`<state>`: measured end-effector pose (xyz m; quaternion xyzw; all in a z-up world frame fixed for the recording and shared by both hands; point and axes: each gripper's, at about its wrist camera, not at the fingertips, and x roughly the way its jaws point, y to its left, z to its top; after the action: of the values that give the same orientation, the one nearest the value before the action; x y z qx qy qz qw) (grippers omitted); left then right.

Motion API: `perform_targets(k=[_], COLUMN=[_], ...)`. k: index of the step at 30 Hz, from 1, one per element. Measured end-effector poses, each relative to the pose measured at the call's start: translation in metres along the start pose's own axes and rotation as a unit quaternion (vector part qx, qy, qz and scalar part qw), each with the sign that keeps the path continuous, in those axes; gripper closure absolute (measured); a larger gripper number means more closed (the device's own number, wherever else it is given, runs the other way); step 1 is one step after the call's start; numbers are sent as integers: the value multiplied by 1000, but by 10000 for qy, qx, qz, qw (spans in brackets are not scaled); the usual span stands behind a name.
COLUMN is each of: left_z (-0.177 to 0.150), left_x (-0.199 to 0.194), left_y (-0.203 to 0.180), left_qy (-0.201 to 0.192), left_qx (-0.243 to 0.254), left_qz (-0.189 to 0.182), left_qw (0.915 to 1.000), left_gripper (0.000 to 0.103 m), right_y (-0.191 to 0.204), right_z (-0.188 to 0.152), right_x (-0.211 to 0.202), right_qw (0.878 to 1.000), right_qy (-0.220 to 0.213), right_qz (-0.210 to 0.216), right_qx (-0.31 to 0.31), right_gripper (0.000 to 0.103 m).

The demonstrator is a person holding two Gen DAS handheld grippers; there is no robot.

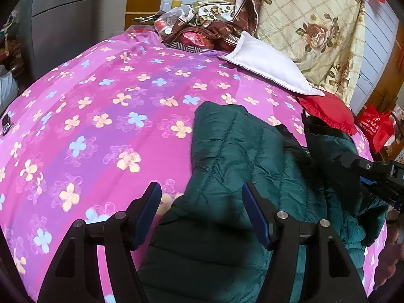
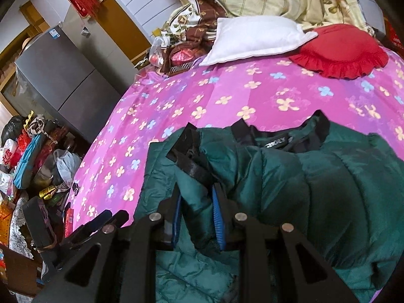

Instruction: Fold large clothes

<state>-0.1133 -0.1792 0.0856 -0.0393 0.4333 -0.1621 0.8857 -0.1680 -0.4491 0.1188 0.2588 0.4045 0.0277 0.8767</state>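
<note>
The right gripper pinches a fold of the green jacket; the left gripper hangs wide open just above the jacket's sleeve; beyond both lies the pink sheet; farther off, a white pillow.

My left gripper points steeply downward with its jaws spread wide, both blue pads clear of any contact and nothing pinched between them. My right gripper also angles down, its jaws drawn in tight with a fold of the green puffer jacket pinched between the blue pads. In the left wrist view the right gripper's black body enters from the right edge, and below it, at the lower right edge, I can see part of my hand, blurred, holding it.
</note>
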Motion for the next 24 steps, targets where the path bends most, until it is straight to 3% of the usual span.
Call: perform_targets(k=[15, 24], left_z=[4, 3], left_x=[1, 7], left_y=[26, 35], left_qy=[-22, 23], left_qx=[-188, -285], left_qz=[17, 27], left_qw=[9998, 9996], left_gripper=[59, 59], right_y=[26, 30], right_z=[3, -2], right_x=[47, 78], right_qw=[9986, 9974], right_qy=[237, 441], right_qz=[433, 480], right_qx=[201, 296], right_gripper=[82, 83])
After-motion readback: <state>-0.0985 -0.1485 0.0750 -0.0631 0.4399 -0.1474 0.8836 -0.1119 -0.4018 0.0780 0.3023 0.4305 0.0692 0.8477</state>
